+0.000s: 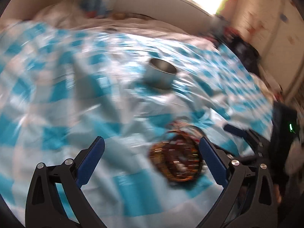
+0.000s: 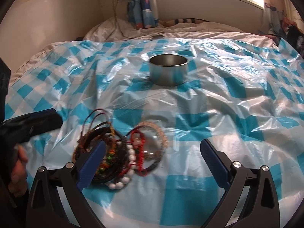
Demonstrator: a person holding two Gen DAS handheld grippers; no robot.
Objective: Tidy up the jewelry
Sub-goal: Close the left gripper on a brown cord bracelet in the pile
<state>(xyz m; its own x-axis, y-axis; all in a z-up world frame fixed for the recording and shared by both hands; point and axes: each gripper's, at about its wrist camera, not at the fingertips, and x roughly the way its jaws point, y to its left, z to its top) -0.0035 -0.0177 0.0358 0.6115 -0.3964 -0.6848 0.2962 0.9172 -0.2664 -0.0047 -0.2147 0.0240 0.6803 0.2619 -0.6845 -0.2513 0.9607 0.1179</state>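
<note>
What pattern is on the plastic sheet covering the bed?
Blue-and-white checks on the glossy plastic sheet, sharpest in the right wrist view.

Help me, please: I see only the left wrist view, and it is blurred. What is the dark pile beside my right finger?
Observer: In the right wrist view, the pile is tangled bracelets: white beads, red cord and dark cords.
Operator: Is anything in the cup?
Observer: The cup stands upright. The part of its inside that shows looks empty.
Operator: Where is the right gripper?
Observer: The right gripper is open and holds nothing. One finger overlaps the pile's left side.
</note>
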